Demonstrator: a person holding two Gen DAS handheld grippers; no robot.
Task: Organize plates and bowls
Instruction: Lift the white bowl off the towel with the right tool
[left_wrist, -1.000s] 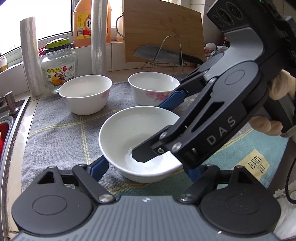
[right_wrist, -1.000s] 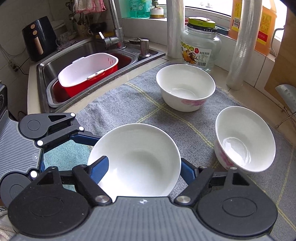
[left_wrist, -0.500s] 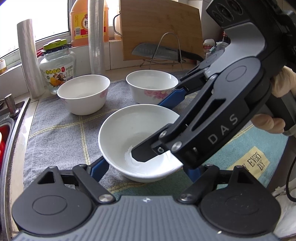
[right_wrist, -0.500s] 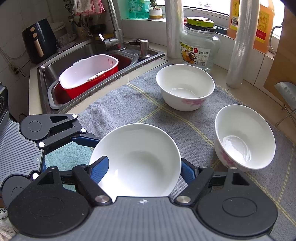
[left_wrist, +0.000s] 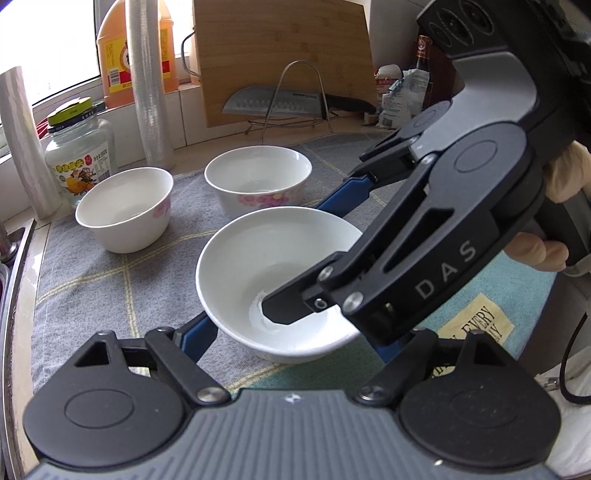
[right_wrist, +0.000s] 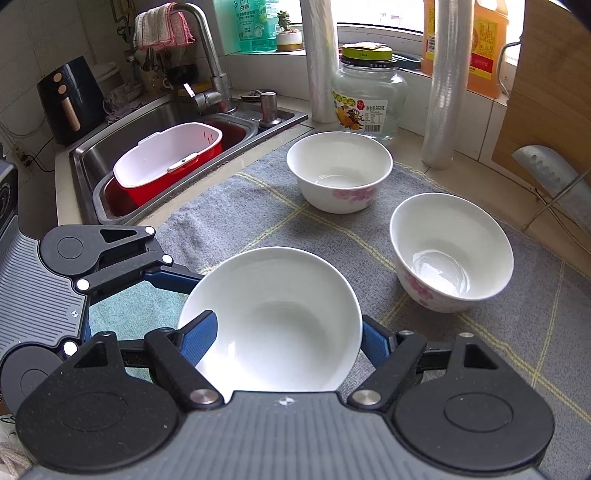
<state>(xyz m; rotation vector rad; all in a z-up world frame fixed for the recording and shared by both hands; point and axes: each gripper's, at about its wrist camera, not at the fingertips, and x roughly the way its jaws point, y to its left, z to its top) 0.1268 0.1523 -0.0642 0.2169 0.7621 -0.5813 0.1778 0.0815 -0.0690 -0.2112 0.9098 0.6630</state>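
Left tool (left_wrist: 291, 332) and right tool (right_wrist: 284, 336): both clamped across same plain white bowl (right_wrist: 273, 317), fingers on opposite rim sides. Likely two-handed hold, wide shallow bowl kept level for stacking. Bowl near front of grey cloth (right_wrist: 229, 206) on bench; lifted or resting, cannot tell. Two flowered bowls, far one (right_wrist: 340, 170) and right one (right_wrist: 450, 247), sit apart beyond, probable stack targets. Sink (right_wrist: 88, 162) at left.

Bare grey mat (right_wrist: 236, 218) left of the two floral bowls (right_wrist: 340, 171) (right_wrist: 452, 245), open toward the sink (right_wrist: 88, 162). Narrow gap between those bowls. Back edge blocked: glass jar (right_wrist: 369, 96), two film rolls (right_wrist: 441, 85), cutting board (left_wrist: 284, 55), knife on rack (left_wrist: 291, 105). Near side crowded by plain bowl (right_wrist: 273, 321) and both grippers.
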